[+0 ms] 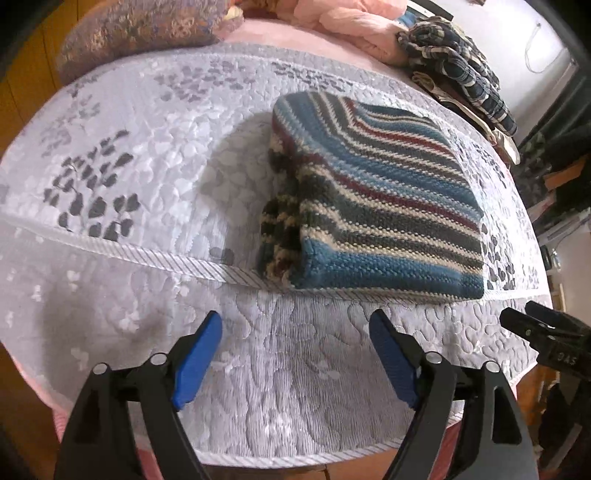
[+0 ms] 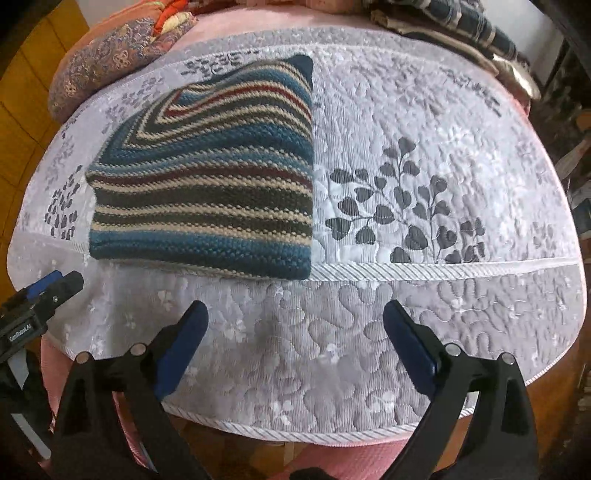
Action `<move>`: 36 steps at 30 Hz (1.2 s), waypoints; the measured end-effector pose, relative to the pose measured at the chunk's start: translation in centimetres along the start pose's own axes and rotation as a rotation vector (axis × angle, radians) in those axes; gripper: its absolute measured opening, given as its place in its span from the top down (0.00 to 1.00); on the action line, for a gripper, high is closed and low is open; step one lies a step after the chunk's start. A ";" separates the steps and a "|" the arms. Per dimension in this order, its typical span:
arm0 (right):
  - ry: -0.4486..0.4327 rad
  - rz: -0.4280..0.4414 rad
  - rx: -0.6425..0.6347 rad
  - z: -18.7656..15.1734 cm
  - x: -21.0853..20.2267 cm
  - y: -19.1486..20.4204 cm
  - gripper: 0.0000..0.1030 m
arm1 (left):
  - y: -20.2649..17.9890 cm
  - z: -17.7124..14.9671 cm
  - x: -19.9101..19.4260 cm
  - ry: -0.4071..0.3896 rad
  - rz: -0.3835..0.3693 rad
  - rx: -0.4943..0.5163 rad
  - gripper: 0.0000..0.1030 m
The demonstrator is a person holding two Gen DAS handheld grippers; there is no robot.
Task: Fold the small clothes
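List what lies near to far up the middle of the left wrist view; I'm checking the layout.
Left gripper → quilted mat → folded striped knit garment → pink fabric pile.

The left gripper point(image 1: 295, 356) has its blue-padded fingers point(image 1: 197, 363) spread wide with nothing between them. The right gripper point(image 2: 295, 345) is likewise spread and holds nothing. The two hover side by side at about the same level, each visible at the edge of the other's view
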State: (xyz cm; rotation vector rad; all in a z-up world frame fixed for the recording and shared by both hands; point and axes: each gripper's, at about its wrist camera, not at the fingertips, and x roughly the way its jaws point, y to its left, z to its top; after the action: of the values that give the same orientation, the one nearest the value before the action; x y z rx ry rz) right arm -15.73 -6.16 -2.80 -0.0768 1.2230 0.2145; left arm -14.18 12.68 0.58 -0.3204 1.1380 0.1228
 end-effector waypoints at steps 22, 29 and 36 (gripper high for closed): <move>-0.068 -0.061 0.023 -0.7 -5.4 0.8 0.04 | -3.0 -0.3 -4.8 -0.071 0.052 0.039 0.13; -0.076 -0.045 0.024 -0.7 -5.6 0.8 0.04 | -4.1 -0.1 -5.5 -0.092 0.072 0.068 0.13; -0.082 -0.056 0.031 -0.5 -5.6 0.6 0.04 | -5.0 0.0 -5.5 -0.100 0.089 0.089 0.13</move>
State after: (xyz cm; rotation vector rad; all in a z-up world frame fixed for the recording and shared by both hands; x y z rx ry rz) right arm -18.09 -6.38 2.34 -0.0747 1.1412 0.1489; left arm -15.15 8.30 6.52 -0.1824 1.0556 0.1646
